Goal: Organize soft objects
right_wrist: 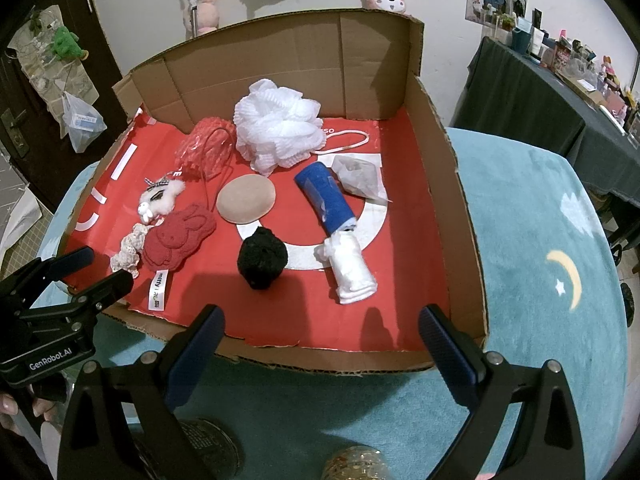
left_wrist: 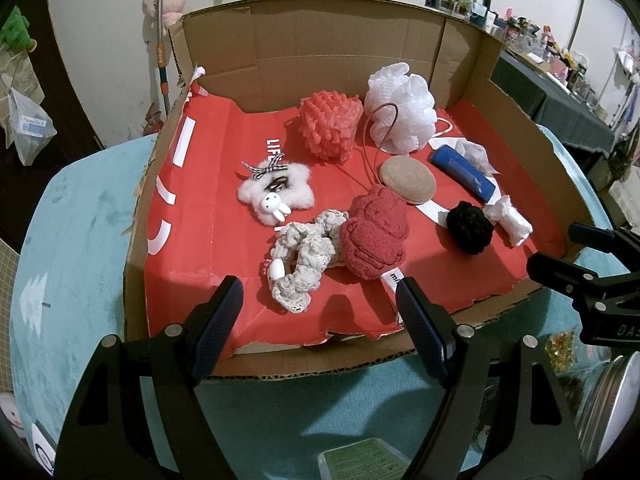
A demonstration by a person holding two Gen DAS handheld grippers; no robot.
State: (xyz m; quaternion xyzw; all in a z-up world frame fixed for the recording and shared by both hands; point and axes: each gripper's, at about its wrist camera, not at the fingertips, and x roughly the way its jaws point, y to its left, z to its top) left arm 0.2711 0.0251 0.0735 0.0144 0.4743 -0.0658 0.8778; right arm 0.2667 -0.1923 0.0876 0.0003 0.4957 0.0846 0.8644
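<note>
A teal-covered desk (left_wrist: 80, 216) carries an open cardboard box (left_wrist: 344, 40) lined with red paper (left_wrist: 224, 216), and everything soft sits inside it. At the back, the white bath puff (left_wrist: 400, 108) touches the coral sponge (left_wrist: 330, 130). Mid-box lie the blue roll (right_wrist: 326, 200), the tan pad (right_wrist: 246, 198) and the red bunny cloth (left_wrist: 374, 236), which overlaps the cream scrunchie (left_wrist: 304, 256). The white fluffy clip (left_wrist: 274, 192) sits left of them, the black pompom (right_wrist: 262, 258) nearer the front, the white wrap (right_wrist: 352, 266) beside it. Left gripper (left_wrist: 320, 304) hovers at the box's near edge, jaws wide and empty, scrunchie just ahead. Right gripper (right_wrist: 320, 332) likewise, spread wide, holding nothing, pompom ahead of it.
</note>
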